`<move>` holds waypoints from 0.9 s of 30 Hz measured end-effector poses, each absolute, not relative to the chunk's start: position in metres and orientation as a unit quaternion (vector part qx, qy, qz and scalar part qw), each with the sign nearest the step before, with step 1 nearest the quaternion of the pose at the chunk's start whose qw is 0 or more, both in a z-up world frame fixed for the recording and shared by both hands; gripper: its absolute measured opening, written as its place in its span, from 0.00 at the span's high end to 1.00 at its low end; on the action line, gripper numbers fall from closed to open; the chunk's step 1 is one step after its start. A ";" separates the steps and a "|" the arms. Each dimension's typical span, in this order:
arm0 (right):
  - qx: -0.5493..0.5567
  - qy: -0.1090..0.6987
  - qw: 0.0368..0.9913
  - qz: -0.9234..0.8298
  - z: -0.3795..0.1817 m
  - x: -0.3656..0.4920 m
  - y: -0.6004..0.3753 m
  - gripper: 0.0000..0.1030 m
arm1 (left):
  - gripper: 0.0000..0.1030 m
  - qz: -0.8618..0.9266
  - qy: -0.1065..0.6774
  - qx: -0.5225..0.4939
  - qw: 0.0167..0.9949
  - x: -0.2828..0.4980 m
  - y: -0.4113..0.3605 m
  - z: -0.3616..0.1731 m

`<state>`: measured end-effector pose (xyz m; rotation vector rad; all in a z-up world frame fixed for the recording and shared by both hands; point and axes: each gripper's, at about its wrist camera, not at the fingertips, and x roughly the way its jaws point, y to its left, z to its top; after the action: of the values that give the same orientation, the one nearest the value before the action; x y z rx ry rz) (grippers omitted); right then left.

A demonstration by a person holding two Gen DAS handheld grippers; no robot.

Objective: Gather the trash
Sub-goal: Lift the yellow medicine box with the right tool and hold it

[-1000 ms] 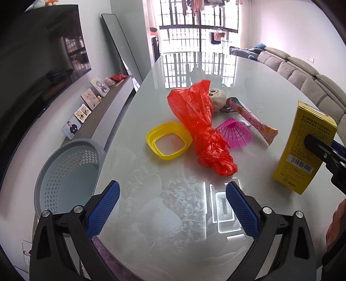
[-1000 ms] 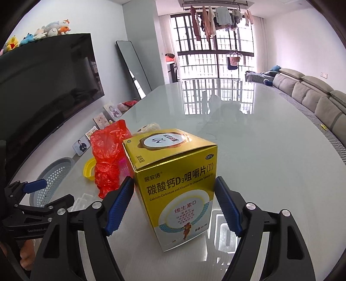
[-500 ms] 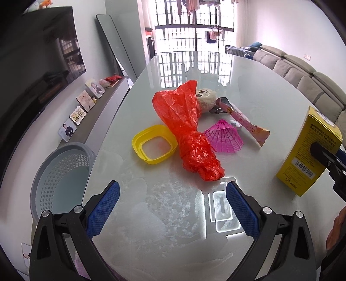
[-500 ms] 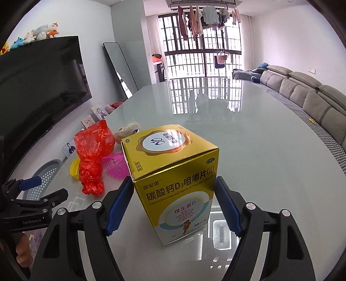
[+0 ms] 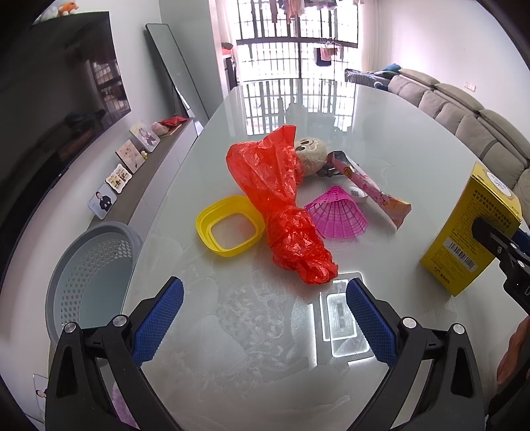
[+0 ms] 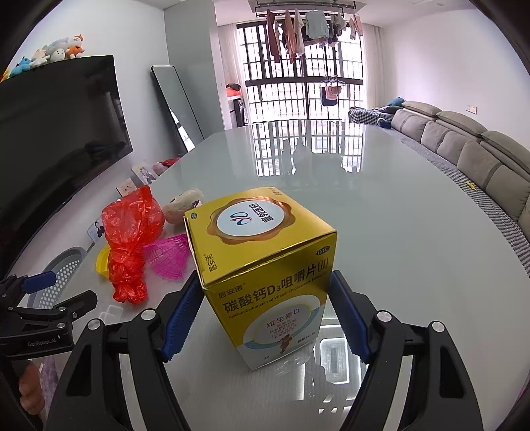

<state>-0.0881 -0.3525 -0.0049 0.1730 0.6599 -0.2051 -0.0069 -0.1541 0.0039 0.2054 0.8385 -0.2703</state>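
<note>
Two views, pink wrapper point(image 5: 374, 192) left only, hanging laundry point(image 6: 308, 30) right only

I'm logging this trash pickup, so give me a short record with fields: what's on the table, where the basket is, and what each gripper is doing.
surface: glossy white table
trash pile: red plastic bag, yellow square ring, pink mesh cup, pink wrapper, plush toy
box: yellow box, upright, apart from the pile
bin: grey basket, beside the table's left edge, below it
left gripper: open, nothing between the fingers
right gripper: fingers on both sides of the yellow box, which looks gripped
</note>
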 end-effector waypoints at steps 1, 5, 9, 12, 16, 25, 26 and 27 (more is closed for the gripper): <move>0.085 0.323 0.937 -0.101 -0.005 -0.088 -0.353 0.29 | 0.06 -0.130 0.405 0.099 0.899 -0.006 -0.154 0.004; 0.087 0.322 0.937 -0.104 -0.004 -0.087 -0.356 0.29 | 0.06 -0.128 0.405 0.098 0.900 -0.006 -0.154 0.004; 0.088 0.322 0.937 -0.105 -0.005 -0.086 -0.358 0.29 | 0.06 -0.127 0.406 0.096 0.900 -0.004 -0.155 0.004; 0.087 0.321 0.937 -0.105 -0.005 -0.085 -0.359 0.29 | 0.06 -0.126 0.407 0.094 0.900 -0.002 -0.155 0.003; 0.090 0.319 0.938 -0.104 -0.006 -0.085 -0.360 0.29 | 0.06 -0.124 0.410 0.093 0.899 0.001 -0.157 0.002; 0.098 0.315 0.939 -0.101 -0.008 -0.087 -0.365 0.29 | 0.06 -0.111 0.413 0.081 0.900 0.012 -0.159 -0.001; 0.099 0.314 0.939 -0.100 -0.008 -0.087 -0.365 0.29 | 0.06 -0.109 0.413 0.079 0.901 0.015 -0.160 -0.001; 0.100 0.314 0.939 -0.100 -0.008 -0.087 -0.365 0.29 | 0.06 -0.107 0.413 0.077 0.901 0.018 -0.160 -0.002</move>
<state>-0.0873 -0.3648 -0.0082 0.2046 0.6407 -0.2043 0.0182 -0.1603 -0.0019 0.1589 0.8545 -0.2218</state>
